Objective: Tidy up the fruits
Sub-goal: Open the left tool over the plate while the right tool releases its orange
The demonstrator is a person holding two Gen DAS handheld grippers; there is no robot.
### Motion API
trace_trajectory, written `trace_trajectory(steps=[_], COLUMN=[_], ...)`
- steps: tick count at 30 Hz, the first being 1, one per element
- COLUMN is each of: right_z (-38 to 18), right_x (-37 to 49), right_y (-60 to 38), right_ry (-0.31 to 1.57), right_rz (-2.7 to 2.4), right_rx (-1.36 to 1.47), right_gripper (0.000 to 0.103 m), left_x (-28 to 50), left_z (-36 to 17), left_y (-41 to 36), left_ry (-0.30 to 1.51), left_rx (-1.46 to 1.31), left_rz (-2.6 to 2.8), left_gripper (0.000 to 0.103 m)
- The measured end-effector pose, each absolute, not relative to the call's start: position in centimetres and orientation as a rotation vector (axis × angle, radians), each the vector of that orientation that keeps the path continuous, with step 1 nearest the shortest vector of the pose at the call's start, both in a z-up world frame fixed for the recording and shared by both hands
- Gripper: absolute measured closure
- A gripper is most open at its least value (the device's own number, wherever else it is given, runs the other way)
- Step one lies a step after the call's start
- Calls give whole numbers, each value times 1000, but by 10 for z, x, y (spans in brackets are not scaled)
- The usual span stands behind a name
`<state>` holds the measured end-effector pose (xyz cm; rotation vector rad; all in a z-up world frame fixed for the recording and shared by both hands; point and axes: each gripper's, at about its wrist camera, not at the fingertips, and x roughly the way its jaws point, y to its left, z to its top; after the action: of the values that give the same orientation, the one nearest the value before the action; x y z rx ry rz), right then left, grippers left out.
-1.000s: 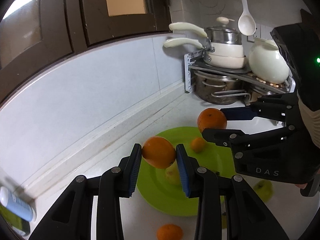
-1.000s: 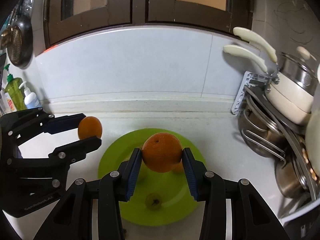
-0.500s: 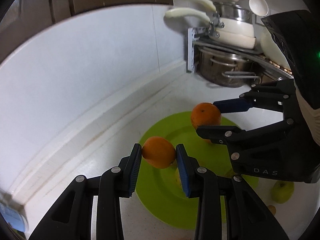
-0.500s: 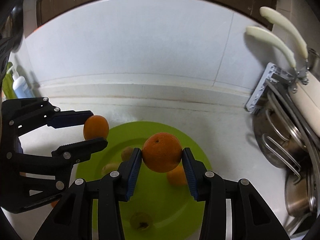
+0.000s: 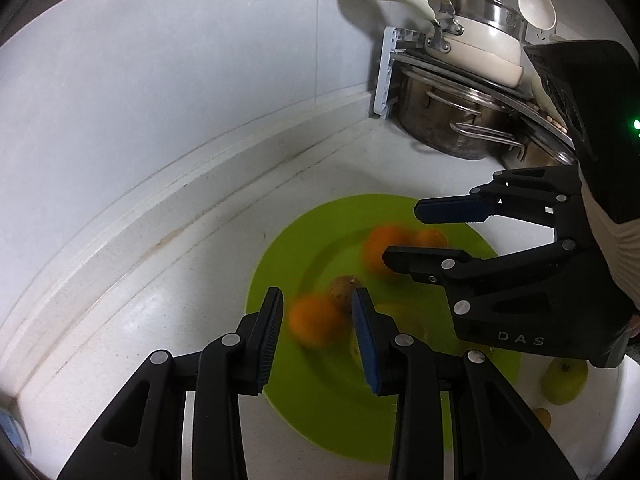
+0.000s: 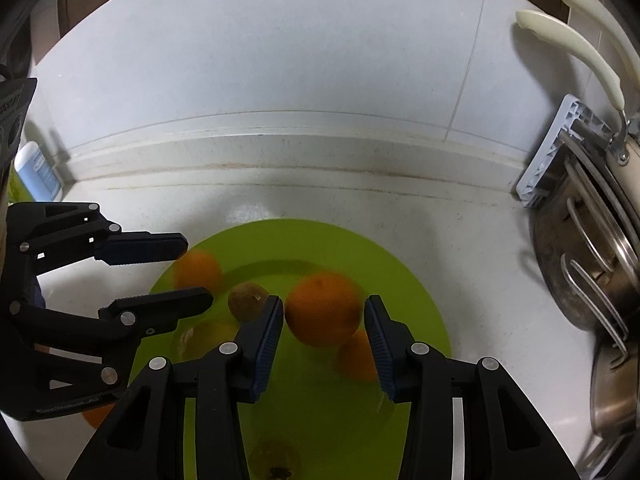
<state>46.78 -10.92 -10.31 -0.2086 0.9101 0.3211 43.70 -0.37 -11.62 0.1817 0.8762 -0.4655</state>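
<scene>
Two dim, cool-toned indoor fisheye views with dark rounded corners and strongly curved edges.

Soft light from above leaves a pale sheen on the white counter (image 6: 260, 212) and faint shadows behind a bottle (image 6: 38, 168) at left. The oranges (image 5: 316, 322) on the green plate (image 6: 424, 304) are smeared by motion blur, while each hand-held gripper (image 6: 324, 332) looks sharp.

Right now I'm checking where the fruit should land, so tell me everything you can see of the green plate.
The green plate is round, bright lime and smooth, plastic by the look, with a shallow sunken centre. It lies flat on the white counter near the backsplash. Several oranges, a brown kiwi-like fruit and yellowish fruit sit on it. Both hand-held grippers hover open above it.
</scene>
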Motion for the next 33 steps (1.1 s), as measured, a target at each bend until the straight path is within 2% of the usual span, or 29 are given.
trace_trajectory(steps=[17, 29, 33], right_z=[-55, -28, -19], right_x=[421, 372, 354], right_y=[-117, -114, -109], right_ry=[816, 767, 748], right_rz=[300, 278, 269], right_rx=[-167, -123, -120], right_gripper=[59, 59, 59], left_x=[406, 365, 348], left_z=[-74, -36, -22], left_y=[4, 16, 25], left_ry=[810, 737, 706], left_rx=[141, 132, 125], left_rz=[-447, -422, -399], left_gripper=[55, 43, 35])
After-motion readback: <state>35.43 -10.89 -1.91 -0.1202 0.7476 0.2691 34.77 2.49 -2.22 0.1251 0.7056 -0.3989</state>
